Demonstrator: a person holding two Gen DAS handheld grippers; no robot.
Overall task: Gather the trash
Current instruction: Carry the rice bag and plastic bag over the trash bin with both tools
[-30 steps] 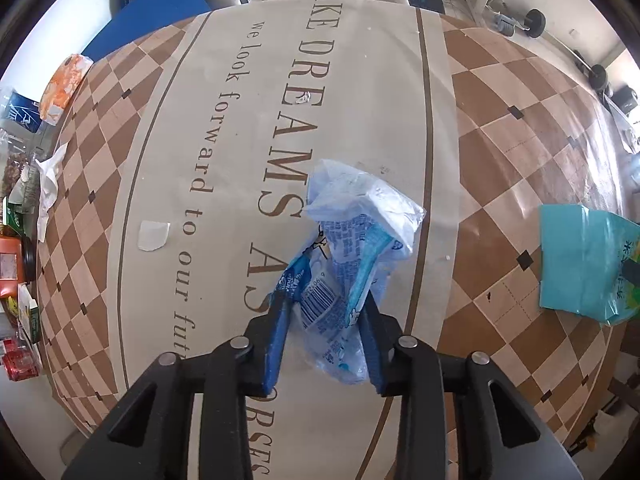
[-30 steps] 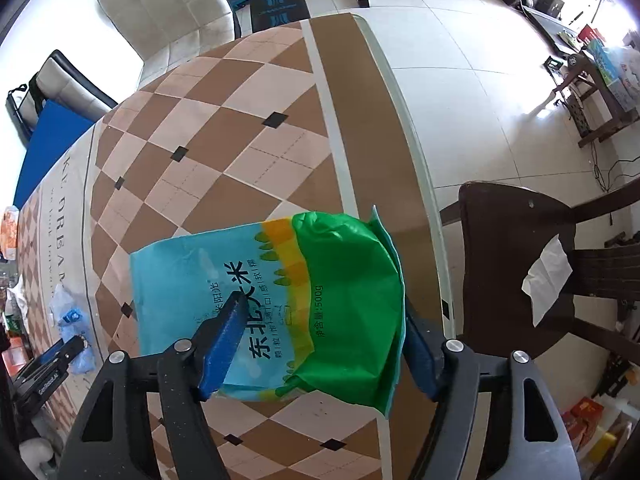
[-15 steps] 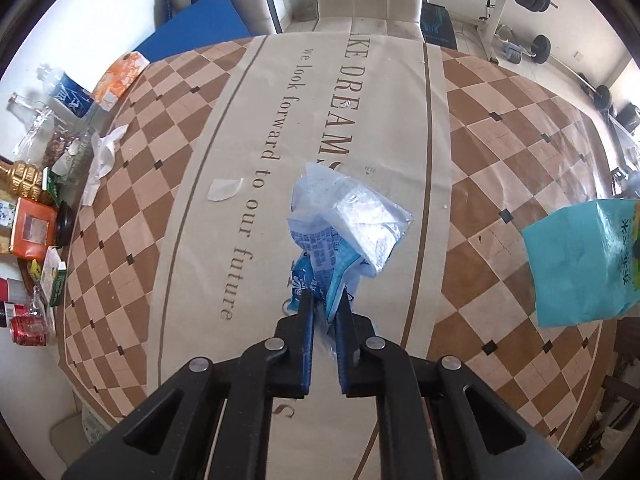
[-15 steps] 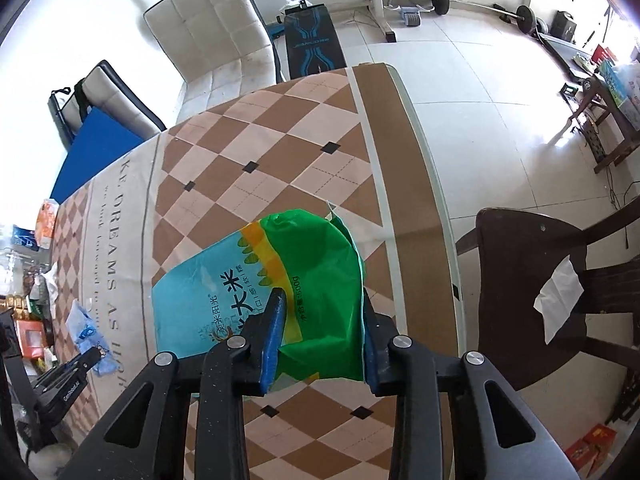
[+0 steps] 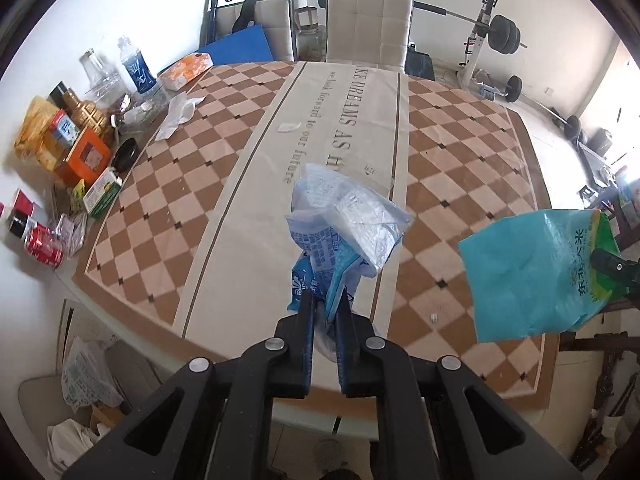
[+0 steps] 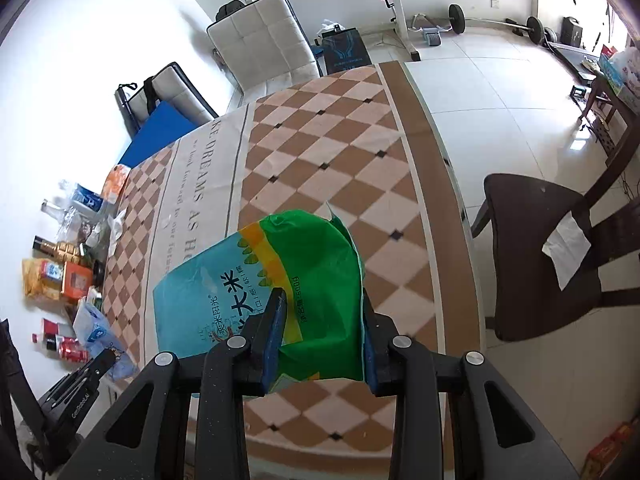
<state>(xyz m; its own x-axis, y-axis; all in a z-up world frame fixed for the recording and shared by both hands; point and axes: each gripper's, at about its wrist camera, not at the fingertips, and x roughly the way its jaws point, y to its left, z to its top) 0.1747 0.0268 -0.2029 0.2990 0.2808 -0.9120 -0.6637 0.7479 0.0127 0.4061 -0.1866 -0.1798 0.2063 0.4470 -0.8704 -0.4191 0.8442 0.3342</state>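
Note:
My left gripper (image 5: 325, 304) is shut on a crumpled blue-and-white plastic wrapper (image 5: 344, 224), which hangs lifted above the checkered table (image 5: 168, 216). My right gripper (image 6: 324, 300) is shut on a teal-and-green rice bag (image 6: 280, 280), also raised off the table. The rice bag (image 5: 532, 272) shows at the right of the left wrist view, and the wrapper (image 6: 96, 328) with the left gripper shows at the lower left of the right wrist view. A small white scrap (image 5: 290, 127) and a crumpled tissue (image 5: 178, 114) lie on the table.
Bottles, boxes, a tissue box (image 5: 186, 70) and red cans (image 5: 42, 246) crowd the table's left edge. Bags of rubbish (image 5: 86, 380) sit on the floor below the near left corner. A dark wooden chair (image 6: 552, 256) stands right of the table; white chairs (image 5: 368, 24) stand beyond it.
Both grippers closed on their items and lifted them off the table, pulling back toward the near edge. More of the room and the table's near edge have come into view.

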